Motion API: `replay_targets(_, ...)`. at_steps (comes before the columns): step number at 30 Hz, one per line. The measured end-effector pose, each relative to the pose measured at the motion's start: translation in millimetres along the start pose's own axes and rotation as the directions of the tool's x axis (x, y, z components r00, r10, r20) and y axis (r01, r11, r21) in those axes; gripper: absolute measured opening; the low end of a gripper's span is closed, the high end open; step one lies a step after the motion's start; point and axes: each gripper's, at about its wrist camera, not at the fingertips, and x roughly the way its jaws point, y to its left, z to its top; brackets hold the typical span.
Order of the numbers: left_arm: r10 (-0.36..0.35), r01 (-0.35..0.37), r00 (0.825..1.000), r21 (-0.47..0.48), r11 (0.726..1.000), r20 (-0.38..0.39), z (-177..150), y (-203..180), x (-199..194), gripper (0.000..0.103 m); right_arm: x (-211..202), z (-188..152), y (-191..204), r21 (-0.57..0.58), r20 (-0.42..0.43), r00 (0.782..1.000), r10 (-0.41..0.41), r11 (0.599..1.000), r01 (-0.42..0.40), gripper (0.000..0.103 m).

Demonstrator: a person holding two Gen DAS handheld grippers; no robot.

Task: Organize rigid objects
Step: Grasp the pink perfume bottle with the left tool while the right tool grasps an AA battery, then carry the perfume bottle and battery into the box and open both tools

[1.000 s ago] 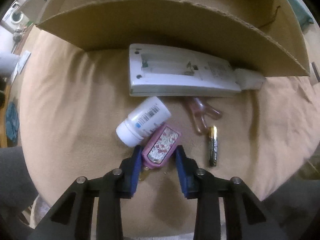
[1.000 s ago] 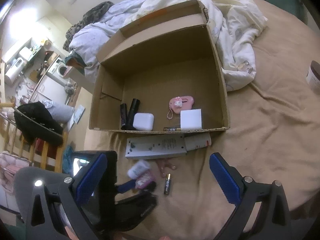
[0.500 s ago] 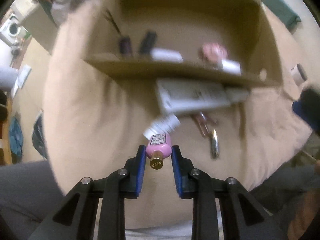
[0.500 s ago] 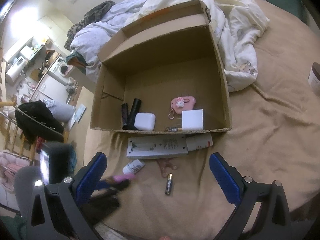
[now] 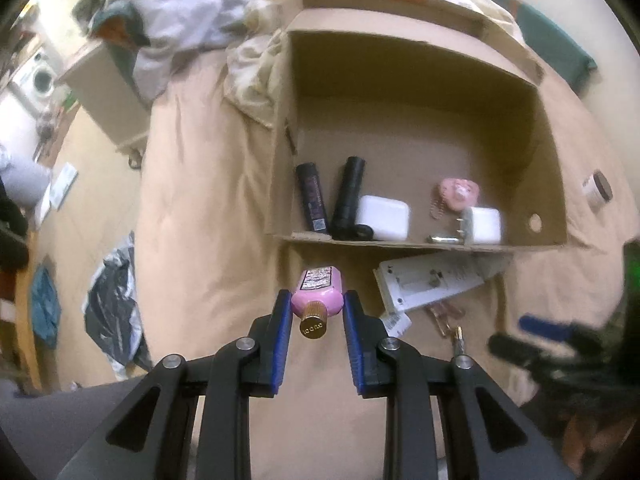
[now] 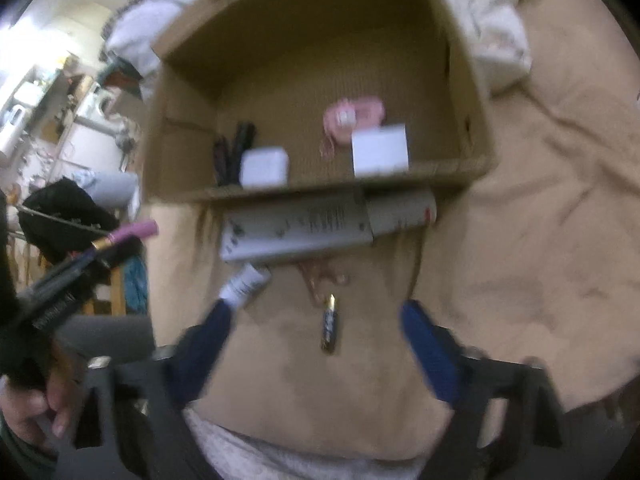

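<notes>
- Pink bottle (image 5: 318,290), gold cap toward the camera, is clamped between the left gripper (image 5: 316,322) pads, lifted at lower centre of the frame, short of the cardboard box (image 5: 554,184).
- Risk: gripped near its cap end, it could pivot and slip.
- Box holds two black tubes, a white case (image 5: 383,217), a pink charm and a charger.
- Right gripper (image 6: 316,344) hangs spread wide over a battery (image 6: 329,328) on the bed.

Rumpled white bedding (image 5: 188,12) is lying far ahead-left of the tongs, on the tan blanket (image 5: 200,200). A washing machine (image 5: 40,78) is sitting far left; a black bag (image 5: 114,304) is lying left.
</notes>
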Motion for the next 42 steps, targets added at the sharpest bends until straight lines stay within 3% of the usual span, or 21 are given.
replay_targets(4,-0.045,0.04,0.998,-0.105,0.994,-0.047,-2,14,14,0.023,35,-3,5,-0.016,-0.095,0.995,-0.031,0.999,0.029,0.062)
replay_targets(5,-0.05,0.044,0.997,-0.109,0.993,-0.051,-2,15,14,0.023,42,-3,8,-0.036,-0.11,0.992,-0.062,0.998,0.058,0.055)
replay_targets(7,-0.05,0.045,0.998,-0.105,0.993,-0.043,-3,15,10,0.023,53,-4,15,-0.078,-0.126,0.984,-0.128,0.99,0.119,0.052)
replay_targets(14,-0.067,0.06,0.995,-0.101,0.993,-0.068,-9,12,12,0.023,70,-12,47,-0.222,-0.113,0.95,-0.292,0.939,0.262,0.052)
replay_targets(16,-0.058,0.051,0.996,-0.098,0.994,-0.074,-10,11,13,0.023,71,-16,53,-0.259,-0.096,0.944,-0.316,0.923,0.283,0.049)
replay_targets(18,-0.055,0.047,0.996,-0.098,0.994,-0.075,-10,10,14,0.023,70,-20,56,-0.283,-0.082,0.941,-0.328,0.913,0.293,0.037)
replay_targets(21,-0.047,0.039,0.996,-0.104,0.994,-0.072,-9,11,14,0.023,66,-24,55,-0.29,-0.07,0.945,-0.318,0.913,0.286,0.028)
replay_targets(24,-0.039,0.031,0.996,-0.105,0.994,-0.075,-10,11,16,0.023,60,-27,48,-0.281,-0.067,0.95,-0.305,0.919,0.275,0.011)
replay_targets(31,-0.032,0.019,0.991,-0.098,0.995,-0.127,-15,11,30,0.023,30,-33,32,-0.227,-0.045,0.976,-0.213,0.954,0.197,0.011)
replay_targets(38,-0.013,0.001,0.994,-0.109,0.994,-0.112,-14,19,28,0.023,-18,-35,19,-0.177,0.05,0.99,-0.134,0.974,0.14,0.011)
replay_targets(42,0.001,-0.012,0.997,-0.144,0.99,-0.076,-11,30,19,0.023,-46,-22,10,-0.137,0.113,0.993,-0.037,0.989,0.052,0.011)
